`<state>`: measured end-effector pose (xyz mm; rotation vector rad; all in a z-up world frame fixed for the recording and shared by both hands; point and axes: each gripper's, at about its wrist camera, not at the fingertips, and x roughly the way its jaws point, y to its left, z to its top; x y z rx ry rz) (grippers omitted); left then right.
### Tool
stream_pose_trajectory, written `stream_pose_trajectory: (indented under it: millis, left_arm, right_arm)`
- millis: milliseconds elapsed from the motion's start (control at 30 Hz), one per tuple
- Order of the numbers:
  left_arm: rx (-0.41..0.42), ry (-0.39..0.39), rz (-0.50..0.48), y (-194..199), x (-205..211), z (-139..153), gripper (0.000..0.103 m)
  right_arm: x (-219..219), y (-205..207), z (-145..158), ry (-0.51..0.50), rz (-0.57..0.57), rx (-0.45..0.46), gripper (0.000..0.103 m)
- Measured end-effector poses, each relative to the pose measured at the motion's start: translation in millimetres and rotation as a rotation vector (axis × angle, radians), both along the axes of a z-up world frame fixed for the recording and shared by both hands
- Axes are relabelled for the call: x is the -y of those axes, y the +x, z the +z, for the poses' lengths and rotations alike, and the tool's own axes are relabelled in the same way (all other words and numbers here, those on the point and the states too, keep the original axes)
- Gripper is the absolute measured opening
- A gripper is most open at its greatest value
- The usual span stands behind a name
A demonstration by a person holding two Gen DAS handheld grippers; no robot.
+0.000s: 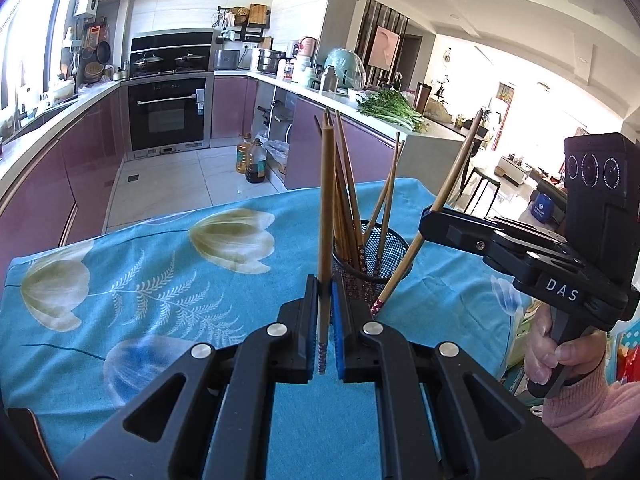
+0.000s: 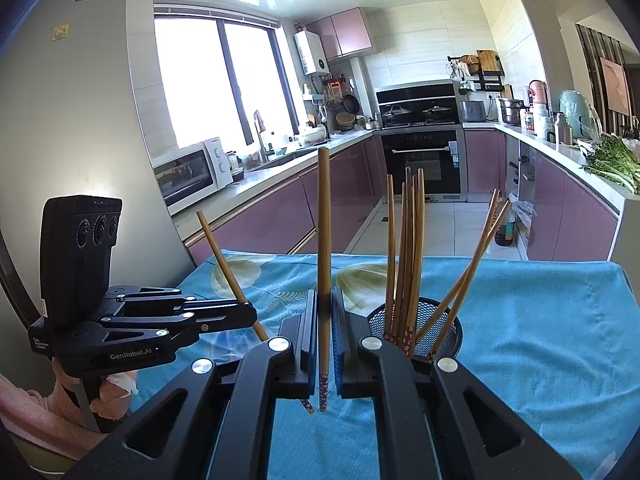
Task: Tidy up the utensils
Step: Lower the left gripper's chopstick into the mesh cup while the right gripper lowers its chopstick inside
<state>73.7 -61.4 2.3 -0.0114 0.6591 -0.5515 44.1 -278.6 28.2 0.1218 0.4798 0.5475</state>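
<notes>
Firmly, each gripper [image 1: 325,312] [image 2: 325,320] pinched a light, stiff, slippery chopstick [image 1: 326,216] [image 2: 324,240] near its patterned end beside the mesh holder [image 1: 376,256].

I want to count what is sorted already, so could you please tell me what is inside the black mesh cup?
The mesh cup holds a bunch of wooden chopsticks, patterned ends down; two lean right. Their tips and the cup's bottom are hidden.
</notes>
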Motion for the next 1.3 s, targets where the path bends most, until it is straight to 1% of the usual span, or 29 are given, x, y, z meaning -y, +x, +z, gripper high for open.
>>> stream_pose_trajectory:
  millis: [467,933,1300]
  left_arm:
    - [0.024,0.000,-0.019,-2,3,15,0.008]
    - [0.033,-0.008,-0.034,2,7,26,0.008]
    - [0.066,-0.012,-0.050,1,11,43,0.008]
  right_arm:
    - [5,1,6,0.005,-0.006,0.016,0.006]
    - [10,6,15,0.011,0.012,0.030,0.006]
    - [16,7,24,0.019,0.015,0.058,0.006]
